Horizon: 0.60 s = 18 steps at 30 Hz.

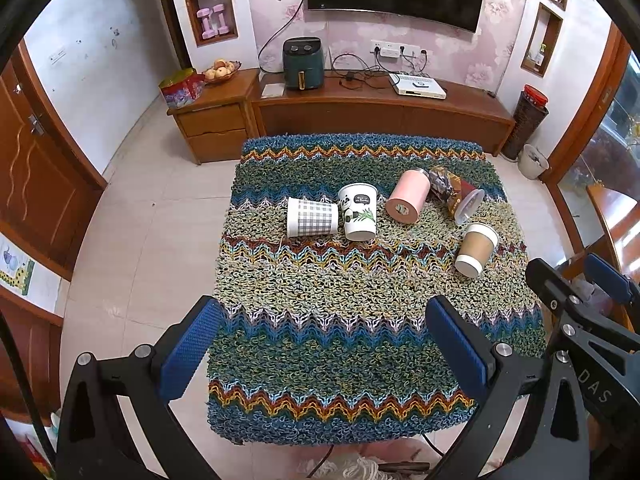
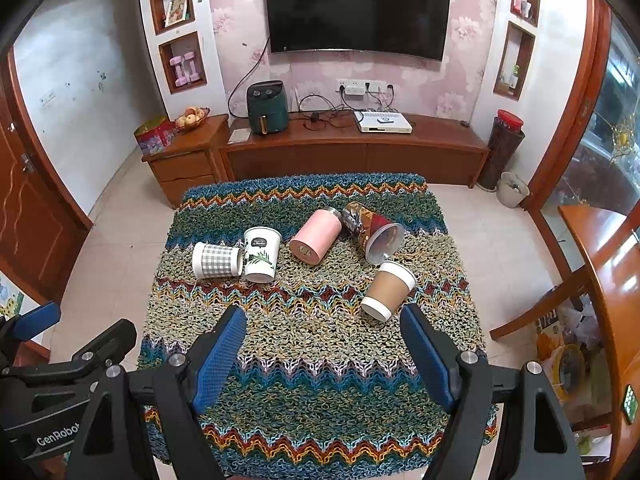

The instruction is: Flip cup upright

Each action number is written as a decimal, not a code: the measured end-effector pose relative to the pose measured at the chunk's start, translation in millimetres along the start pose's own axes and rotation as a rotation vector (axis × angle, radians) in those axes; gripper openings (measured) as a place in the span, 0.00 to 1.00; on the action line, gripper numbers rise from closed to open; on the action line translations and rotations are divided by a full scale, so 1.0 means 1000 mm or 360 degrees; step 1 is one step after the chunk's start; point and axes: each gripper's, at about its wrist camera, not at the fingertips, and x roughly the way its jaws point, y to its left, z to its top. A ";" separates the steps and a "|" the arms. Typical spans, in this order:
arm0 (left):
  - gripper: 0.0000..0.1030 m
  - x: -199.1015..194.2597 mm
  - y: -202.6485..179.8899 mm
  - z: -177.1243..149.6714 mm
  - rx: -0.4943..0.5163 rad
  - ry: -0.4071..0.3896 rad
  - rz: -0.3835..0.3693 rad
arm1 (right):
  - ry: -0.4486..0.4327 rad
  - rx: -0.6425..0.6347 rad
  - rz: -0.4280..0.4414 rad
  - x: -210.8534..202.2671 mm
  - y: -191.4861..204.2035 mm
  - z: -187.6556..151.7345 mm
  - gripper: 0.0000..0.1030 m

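Note:
Several cups lie on their sides on a zigzag-patterned cloth (image 1: 340,340) over a table: a grey checked cup (image 1: 311,217) (image 2: 217,260), a white panda cup (image 1: 358,211) (image 2: 261,255), a pink cup (image 1: 408,196) (image 2: 316,235), a dark patterned cup with a clear lid (image 1: 456,194) (image 2: 373,231), and a brown paper cup (image 1: 477,249) (image 2: 389,290). My left gripper (image 1: 324,344) is open and empty above the near cloth. My right gripper (image 2: 322,356) is open and empty, just short of the brown cup.
Behind the table stands a wooden TV cabinet (image 1: 380,112) with an air fryer (image 1: 303,63) and a white box (image 1: 417,85). A bin (image 1: 532,161) stands on the tiled floor at right. A wooden chair (image 2: 560,300) is close on the right.

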 end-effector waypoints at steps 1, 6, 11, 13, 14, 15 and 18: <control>0.99 0.000 0.001 0.000 0.0002 0.0001 -0.0001 | 0.0001 0.0001 0.0000 0.000 -0.001 0.000 0.78; 0.99 0.001 0.001 0.000 0.0007 0.0002 -0.0001 | 0.0007 0.0008 -0.0004 0.002 0.001 -0.001 0.78; 0.99 0.001 0.003 0.000 0.0011 0.0001 -0.0006 | 0.0010 0.0014 -0.0004 0.003 0.002 -0.001 0.78; 0.99 0.002 0.005 0.001 0.0012 -0.0002 -0.0007 | 0.0009 0.0012 -0.0003 0.003 0.001 -0.001 0.78; 0.99 0.003 0.006 0.001 0.0010 -0.0003 -0.0007 | 0.0008 0.0010 -0.0006 0.003 0.002 -0.002 0.78; 0.99 0.003 0.007 0.002 0.0006 -0.0005 -0.0006 | 0.0007 0.0008 -0.0009 0.004 0.001 -0.001 0.78; 0.99 0.005 0.012 0.005 -0.0015 -0.0011 -0.0004 | 0.0002 0.0001 -0.0016 0.005 0.002 -0.001 0.78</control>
